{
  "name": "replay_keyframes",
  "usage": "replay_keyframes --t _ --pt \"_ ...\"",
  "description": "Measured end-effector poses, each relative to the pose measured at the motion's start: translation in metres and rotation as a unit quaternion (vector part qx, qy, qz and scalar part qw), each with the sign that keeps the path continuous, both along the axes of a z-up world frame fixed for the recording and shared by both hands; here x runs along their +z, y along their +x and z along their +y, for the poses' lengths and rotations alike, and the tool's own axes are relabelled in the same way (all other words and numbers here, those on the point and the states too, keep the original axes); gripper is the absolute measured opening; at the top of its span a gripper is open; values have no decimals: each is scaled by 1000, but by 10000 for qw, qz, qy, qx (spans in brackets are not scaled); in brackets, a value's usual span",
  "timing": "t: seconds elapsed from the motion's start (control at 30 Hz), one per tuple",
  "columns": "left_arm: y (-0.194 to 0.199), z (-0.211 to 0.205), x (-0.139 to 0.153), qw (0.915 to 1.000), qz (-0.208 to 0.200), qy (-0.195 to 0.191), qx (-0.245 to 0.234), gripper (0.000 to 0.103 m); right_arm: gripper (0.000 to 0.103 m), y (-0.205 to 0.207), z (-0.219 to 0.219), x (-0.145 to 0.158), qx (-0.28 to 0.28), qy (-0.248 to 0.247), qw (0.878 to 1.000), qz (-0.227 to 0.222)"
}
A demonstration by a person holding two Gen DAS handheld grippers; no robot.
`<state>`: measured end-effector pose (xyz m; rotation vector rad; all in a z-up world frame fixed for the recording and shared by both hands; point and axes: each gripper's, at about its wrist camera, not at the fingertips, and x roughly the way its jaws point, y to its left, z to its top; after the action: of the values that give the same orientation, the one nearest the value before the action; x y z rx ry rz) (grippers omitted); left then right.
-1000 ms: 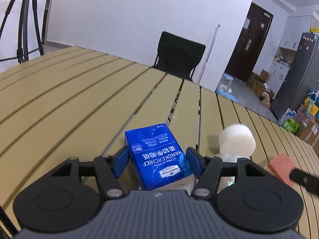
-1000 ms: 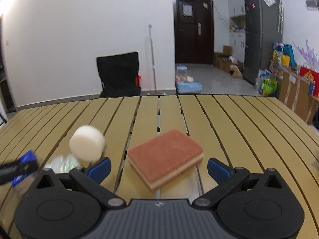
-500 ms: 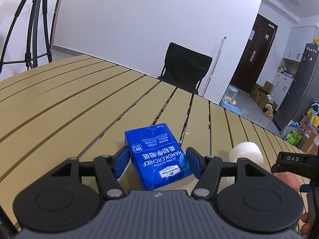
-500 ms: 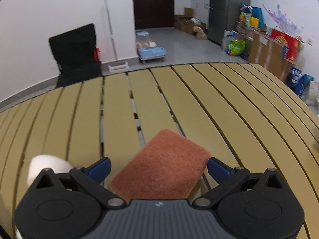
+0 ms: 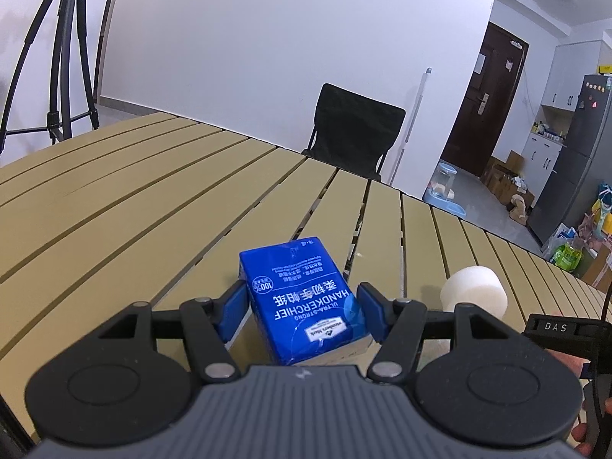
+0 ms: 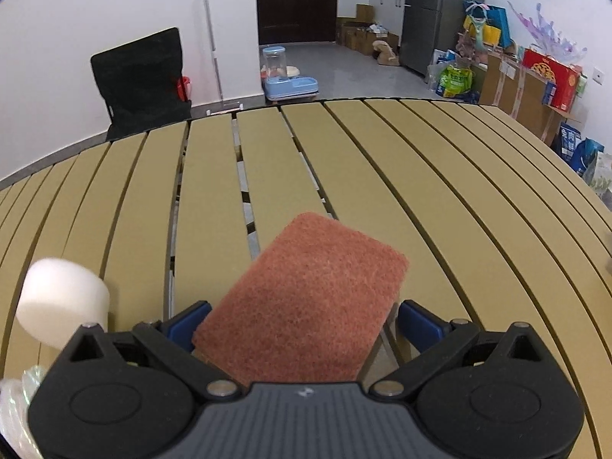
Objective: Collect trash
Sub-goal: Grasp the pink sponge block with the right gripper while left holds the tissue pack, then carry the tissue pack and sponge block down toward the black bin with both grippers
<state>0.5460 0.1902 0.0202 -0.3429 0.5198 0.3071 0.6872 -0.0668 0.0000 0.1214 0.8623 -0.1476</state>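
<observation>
Tissue pack (image 5: 302,298) reads "HANDKERCHIEF", clamped in left claw (image 5: 302,306); right claw (image 6: 294,323) spread around sponge (image 6: 306,298).

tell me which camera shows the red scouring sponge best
The right wrist view: the sponge fills the middle, lying on the slatted table between the right gripper's open blue pads. The left wrist view does not show it.

We face white walls (image 5: 267,57) and a slatted tan table (image 5: 134,210) — black chair (image 5: 355,130) at twelve o'clock, dark door (image 6: 296,0) and grey fridge (image 5: 577,160) toward two — tripod (image 5: 65,57) at ten.
</observation>
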Motion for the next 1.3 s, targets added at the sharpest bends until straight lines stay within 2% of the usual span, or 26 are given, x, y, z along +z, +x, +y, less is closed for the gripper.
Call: replay_keyframes --t 0.17,0.27,0.4,0.8,1.3 --pt "-2 -2 3 9999 -62 140 -64 63 103 -3 -5 2 314 31 9994 116" --pt "-5 -2 5 9998 -86 179 -92 63 90 -11 -8 5 217 29 9997 -77" --pt "-10 -3 7 9995 -126 253 -136 63 87 -22 -8 6 281 0 9994 -216" --pt "-37 -6 24 9993 -109 251 -252 63 86 -83 -17 30 672 233 9935 -891" --pt "-113 -31 62 9978 -356 464 -318 63 86 -188 -30 73 1267 226 9818 -1399"
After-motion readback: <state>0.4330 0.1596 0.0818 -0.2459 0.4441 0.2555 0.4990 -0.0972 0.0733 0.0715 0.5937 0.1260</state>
